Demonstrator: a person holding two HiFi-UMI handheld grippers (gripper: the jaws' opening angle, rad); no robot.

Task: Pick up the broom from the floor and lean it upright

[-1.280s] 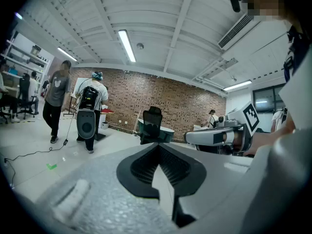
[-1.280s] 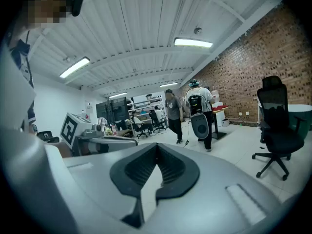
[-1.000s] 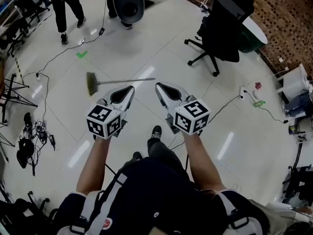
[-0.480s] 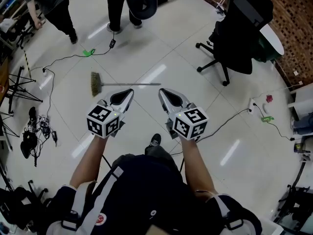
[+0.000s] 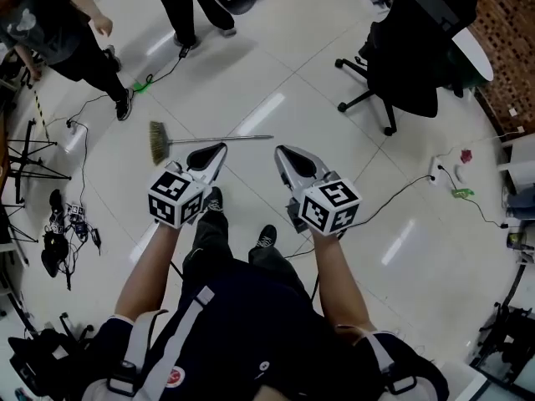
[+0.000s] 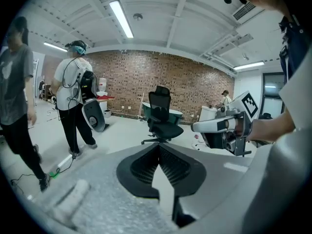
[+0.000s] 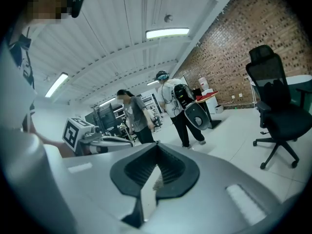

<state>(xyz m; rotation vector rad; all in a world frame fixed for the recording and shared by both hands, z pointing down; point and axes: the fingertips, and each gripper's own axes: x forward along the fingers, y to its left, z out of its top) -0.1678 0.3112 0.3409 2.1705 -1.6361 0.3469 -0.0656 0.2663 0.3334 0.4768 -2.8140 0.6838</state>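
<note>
The broom (image 5: 188,141) lies flat on the white tiled floor (image 5: 276,65), not yet picked up. Its bristle head (image 5: 156,143) points to the left of the head view and its thin handle runs off to the right.

The left hand-held gripper (image 5: 218,149) hangs above the floor with its tip just short of the handle's middle in that view. The bristles lie further out to its left. Its jaws are pressed together with nothing between them.

The right hand-held gripper (image 5: 283,151) is level with the left one, and its tip is near the free end of the handle, slightly to the right of it. Its jaws also meet at the tip and hold nothing. Neither hand-held gripper touches the broom.

A black office chair (image 5: 414,65) stands well apart at the upper right.
</note>
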